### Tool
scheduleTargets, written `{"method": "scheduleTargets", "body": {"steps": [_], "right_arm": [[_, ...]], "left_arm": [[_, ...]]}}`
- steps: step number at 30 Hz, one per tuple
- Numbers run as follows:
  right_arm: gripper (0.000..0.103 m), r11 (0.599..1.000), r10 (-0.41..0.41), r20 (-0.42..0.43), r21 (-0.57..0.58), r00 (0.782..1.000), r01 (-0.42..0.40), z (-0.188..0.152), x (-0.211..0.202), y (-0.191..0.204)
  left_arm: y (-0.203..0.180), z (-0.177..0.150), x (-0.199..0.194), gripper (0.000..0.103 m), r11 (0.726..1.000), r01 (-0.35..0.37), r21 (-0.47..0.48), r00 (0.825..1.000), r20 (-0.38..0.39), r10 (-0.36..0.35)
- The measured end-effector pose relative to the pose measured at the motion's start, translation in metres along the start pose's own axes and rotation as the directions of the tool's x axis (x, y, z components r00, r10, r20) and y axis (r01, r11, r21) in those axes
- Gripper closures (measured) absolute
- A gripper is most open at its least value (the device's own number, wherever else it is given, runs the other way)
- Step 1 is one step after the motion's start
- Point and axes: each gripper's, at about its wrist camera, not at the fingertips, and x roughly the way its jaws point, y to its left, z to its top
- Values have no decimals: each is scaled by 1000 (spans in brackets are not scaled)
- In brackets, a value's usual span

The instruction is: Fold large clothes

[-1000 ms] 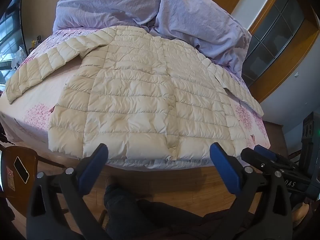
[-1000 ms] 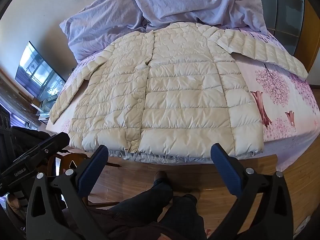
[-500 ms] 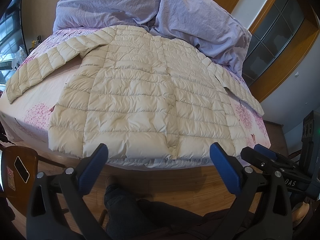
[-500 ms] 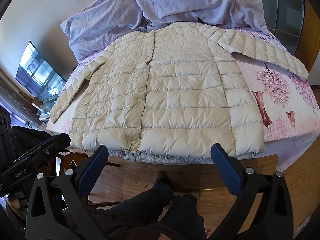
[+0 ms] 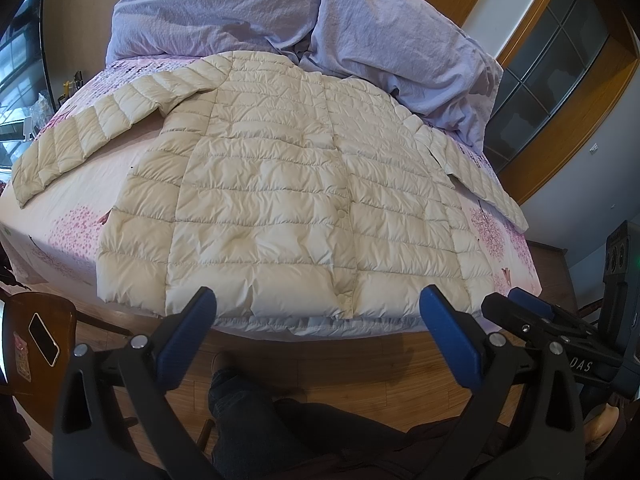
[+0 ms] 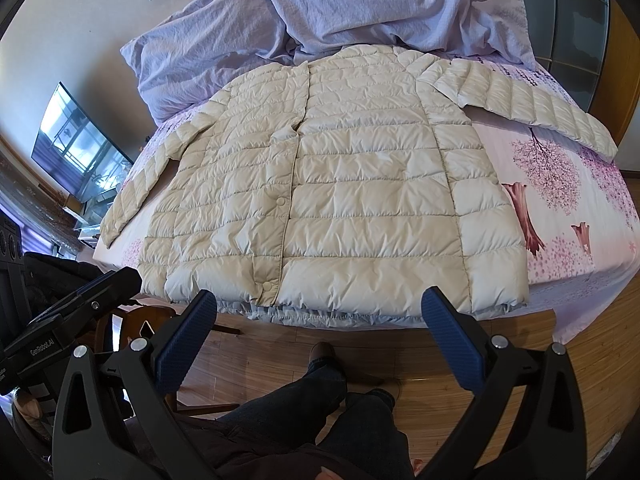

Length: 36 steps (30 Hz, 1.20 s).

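Honestly nothing had really changed over the last second: the cream puffer jacket (image 5: 304, 204) still lay flat on the bed (image 5: 76, 208), sleeves spread, hem at the near edge. Left hand-held gripper (image 5: 318, 312) and right hand-held gripper (image 6: 320, 312) hovered released short of that hem, so folding hadn't started.

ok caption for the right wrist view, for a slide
Open right gripper hovers off the bed edge, facing a cream puffer jacket laid flat, sleeves spread.

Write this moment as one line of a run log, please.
stage: before first fold | cream quilted puffer jacket: flat on floral bed sheet, sleeves spread | left gripper: jaws open, empty | right gripper: jaws open, empty
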Motion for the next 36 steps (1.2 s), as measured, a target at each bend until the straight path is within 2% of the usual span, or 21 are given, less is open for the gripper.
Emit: {"method": "scheduleTargets", "body": {"steps": [36], "right_arm": [[1,1000,2,0,1,1000,-2,3,1,-1]], "left_arm": [[0,0,0,2,1000,-2,1,1000,0,2]]}}
